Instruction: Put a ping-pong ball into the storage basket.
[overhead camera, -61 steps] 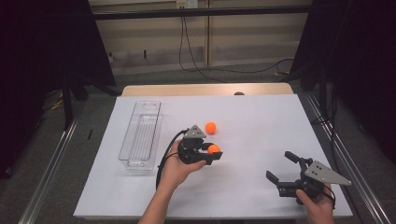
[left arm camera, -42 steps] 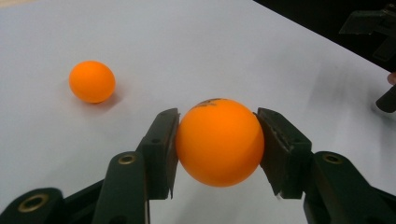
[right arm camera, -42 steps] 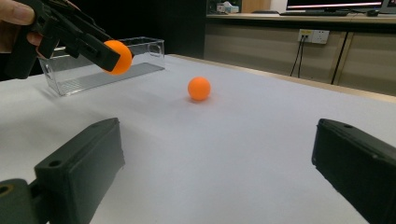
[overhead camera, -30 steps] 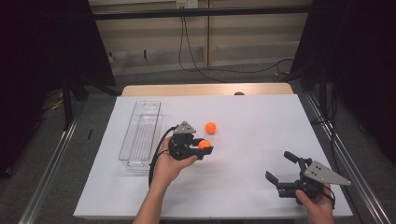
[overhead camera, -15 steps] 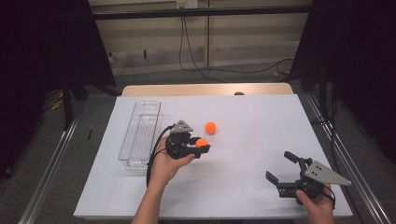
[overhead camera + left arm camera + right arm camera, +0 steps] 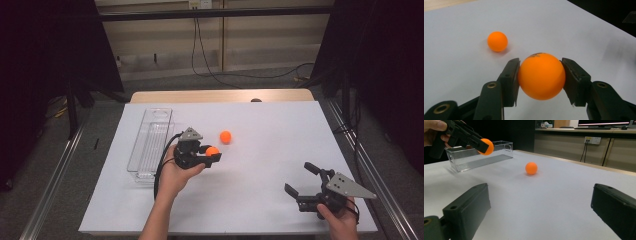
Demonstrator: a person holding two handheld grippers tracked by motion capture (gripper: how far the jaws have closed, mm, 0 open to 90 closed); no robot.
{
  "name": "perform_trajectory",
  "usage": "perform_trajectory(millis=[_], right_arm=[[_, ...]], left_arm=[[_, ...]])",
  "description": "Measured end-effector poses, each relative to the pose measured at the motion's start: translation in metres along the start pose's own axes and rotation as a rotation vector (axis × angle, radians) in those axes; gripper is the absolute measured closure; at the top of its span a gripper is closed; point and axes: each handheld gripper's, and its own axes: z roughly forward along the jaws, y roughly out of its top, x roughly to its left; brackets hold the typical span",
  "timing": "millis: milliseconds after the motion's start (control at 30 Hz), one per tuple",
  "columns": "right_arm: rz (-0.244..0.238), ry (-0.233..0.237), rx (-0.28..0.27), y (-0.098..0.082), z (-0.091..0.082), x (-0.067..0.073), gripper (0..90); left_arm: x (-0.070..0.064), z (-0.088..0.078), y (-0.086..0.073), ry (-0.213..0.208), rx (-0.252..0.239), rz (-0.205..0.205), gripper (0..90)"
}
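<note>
The white table (image 6: 260, 200) carried a clear plastic tray (image 6: 150, 145) lying lengthwise near its left edge. Just right of the tray, the left gripper (image 6: 212, 154) was raised off the surface, its jaws clamped on an orange ball (image 6: 541, 75), the pads pressing both sides of it. A second orange ball (image 6: 225, 136) rested on the table just beyond the held one, apart from it. Well away, near the front right corner, the right gripper (image 6: 306, 184) sat low with its jaws spread wide, nothing between them.
</note>
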Motion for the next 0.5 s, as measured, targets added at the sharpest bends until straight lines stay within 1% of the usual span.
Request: perform_trajectory(millis=[333, 500], right_arm=[[-0.002, 0.003, 0.003, -0.0001, 0.0006, 0.0007, 1.8], [-0.005, 0.006, 0.005, -0.0003, 0.0009, 0.0006, 1.8]], left_arm=[[0.0049, -0.0054, -0.0003, 0.008, -0.011, -0.007, 50.6], [0.0065, -0.0057, -0.0007, 0.015, -0.007, -0.006, 50.6]])
